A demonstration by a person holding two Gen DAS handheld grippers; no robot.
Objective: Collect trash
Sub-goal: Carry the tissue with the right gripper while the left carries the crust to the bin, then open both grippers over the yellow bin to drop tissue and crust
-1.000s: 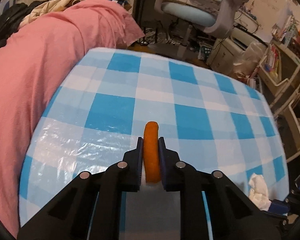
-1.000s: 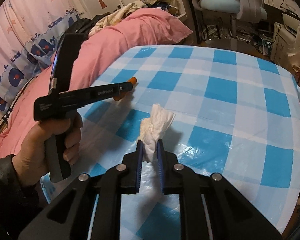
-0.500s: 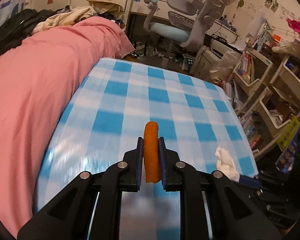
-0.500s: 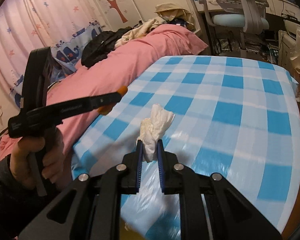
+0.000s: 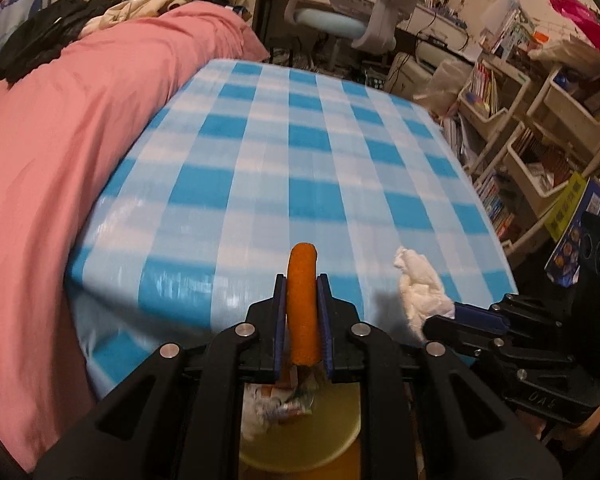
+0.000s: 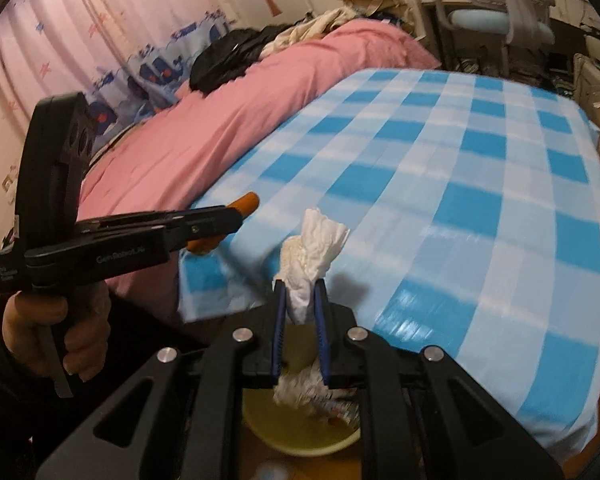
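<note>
My left gripper (image 5: 301,280) is shut on an orange peel strip (image 5: 301,300), held upright off the near edge of the table. It also shows in the right wrist view (image 6: 236,214), with the peel (image 6: 247,202) sticking out. My right gripper (image 6: 300,286) is shut on a crumpled white tissue (image 6: 310,252). The tissue also shows in the left wrist view (image 5: 420,290). Below both grippers sits a yellow-green trash bin (image 5: 324,440) with wrappers and tissues inside; it also shows in the right wrist view (image 6: 300,432).
The table with a blue and white checked cloth (image 5: 308,168) stretches ahead. A pink bed cover (image 5: 60,140) lies along its left side. Shelves with books (image 5: 540,140) stand to the right, an office chair (image 5: 360,12) behind.
Both grippers have pulled back from over the table to beyond its near edge, still holding the peel and the tissue. The trash bin has come into view below them.
</note>
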